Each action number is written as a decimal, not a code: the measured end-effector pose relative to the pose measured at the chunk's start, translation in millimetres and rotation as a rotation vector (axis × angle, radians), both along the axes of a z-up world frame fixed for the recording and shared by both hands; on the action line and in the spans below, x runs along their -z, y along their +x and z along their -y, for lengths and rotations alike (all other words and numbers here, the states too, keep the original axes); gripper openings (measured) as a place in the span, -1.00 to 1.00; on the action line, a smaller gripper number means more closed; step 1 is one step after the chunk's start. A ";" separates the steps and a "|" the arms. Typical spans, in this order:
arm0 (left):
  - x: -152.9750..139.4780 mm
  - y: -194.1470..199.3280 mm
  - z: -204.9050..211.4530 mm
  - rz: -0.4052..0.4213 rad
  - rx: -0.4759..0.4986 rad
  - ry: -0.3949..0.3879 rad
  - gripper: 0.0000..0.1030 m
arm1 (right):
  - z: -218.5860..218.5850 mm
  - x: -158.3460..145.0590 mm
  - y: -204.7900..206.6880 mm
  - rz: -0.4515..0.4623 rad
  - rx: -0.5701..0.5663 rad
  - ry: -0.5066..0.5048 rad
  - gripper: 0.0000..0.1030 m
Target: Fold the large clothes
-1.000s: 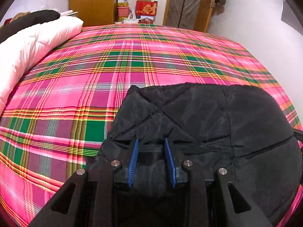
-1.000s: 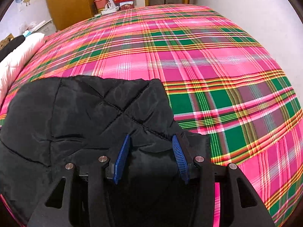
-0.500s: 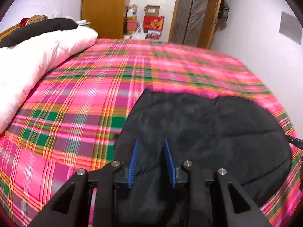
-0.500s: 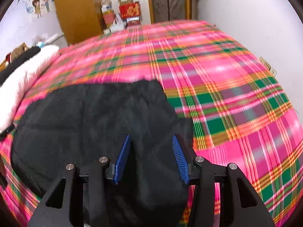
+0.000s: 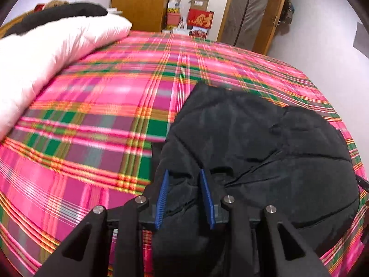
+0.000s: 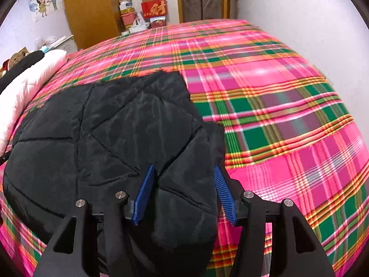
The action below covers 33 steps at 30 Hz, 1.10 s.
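A: Where is the black coat (image 6: pixel 129 124)?

B: Near us on the plaid bed (image 6: pixel 276 106). The left gripper (image 5: pixel 184 196) pinches its near edge. The right gripper (image 6: pixel 184 191) is opening, coat between its jaws.

A: Lay it flat, then let go slowly.

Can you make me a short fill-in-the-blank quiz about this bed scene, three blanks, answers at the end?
1. The black quilted jacket lies on a bedsheet with a ____ pattern.
2. Folded jacket fabric sits between the pads of the ____ gripper.
3. The white duvet lies at the ____ edge of the left wrist view.

Answers: plaid; left; left
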<state>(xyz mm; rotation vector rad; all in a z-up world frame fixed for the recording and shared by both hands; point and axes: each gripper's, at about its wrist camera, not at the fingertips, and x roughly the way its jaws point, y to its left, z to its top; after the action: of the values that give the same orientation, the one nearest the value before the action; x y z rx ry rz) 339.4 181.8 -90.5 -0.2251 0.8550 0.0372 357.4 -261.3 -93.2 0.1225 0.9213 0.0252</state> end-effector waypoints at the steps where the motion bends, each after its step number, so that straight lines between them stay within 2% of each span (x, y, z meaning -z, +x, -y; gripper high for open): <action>1: 4.0 0.6 1.6 -0.001 0.003 0.000 -0.38 | 1.6 2.4 1.5 -0.008 0.003 0.011 0.14; 4: 7.7 2.5 11.7 -0.005 0.009 0.040 -0.38 | 7.2 10.6 7.8 -0.026 0.020 0.034 0.26; 8: 7.7 9.4 22.5 -0.013 0.010 0.084 -0.39 | 8.0 15.4 9.7 -0.026 0.011 0.040 0.27; 14: 11.0 15.4 26.5 -0.016 0.020 0.107 -0.39 | 9.7 19.4 15.4 -0.036 0.009 0.044 0.27; 21: 14.1 20.9 27.9 -0.013 0.040 0.103 -0.39 | 12.8 24.8 21.9 -0.044 0.007 0.058 0.31; 33: 18.8 25.0 17.7 -0.005 0.056 0.027 -0.37 | 21.4 33.5 26.8 -0.052 -0.013 0.111 0.36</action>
<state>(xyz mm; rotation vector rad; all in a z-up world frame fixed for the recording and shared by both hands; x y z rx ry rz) 364.4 164.1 -109.4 -0.1760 0.8648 -0.0033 384.2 -282.6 -126.7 0.2216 0.9731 0.0855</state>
